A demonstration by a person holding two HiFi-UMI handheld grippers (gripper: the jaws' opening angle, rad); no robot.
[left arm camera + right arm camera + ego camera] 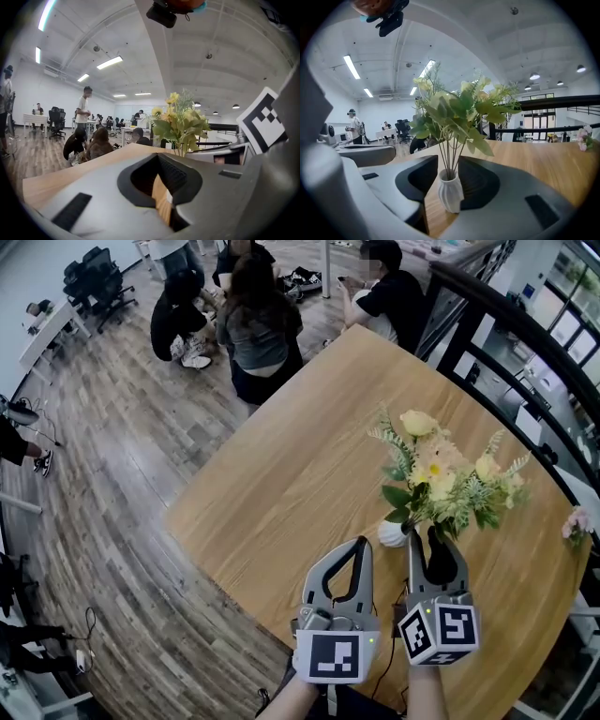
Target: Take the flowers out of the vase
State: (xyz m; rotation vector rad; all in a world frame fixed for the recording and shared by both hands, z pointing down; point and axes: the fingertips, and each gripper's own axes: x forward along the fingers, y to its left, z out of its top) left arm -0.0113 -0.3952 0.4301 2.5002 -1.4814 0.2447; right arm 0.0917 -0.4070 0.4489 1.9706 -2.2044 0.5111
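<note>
Right gripper view shows my right gripper [447, 165] spread around the white ribbed vase [450, 192] without pinching it, my left gripper [158, 158] pressed together and empty, and every yellow flower [454, 105] still in the vase, so removal hasn't begun.

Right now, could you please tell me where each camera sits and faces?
Head view: on the person's head, looking steeply down at the table, both wrists, left tool and right tool.
Left gripper view: on the left tool, along its shut jaws toward the flowers.
Right gripper view: on the right tool, its open jaws flanking the vase.
Shared: all three show the flowers.
</note>
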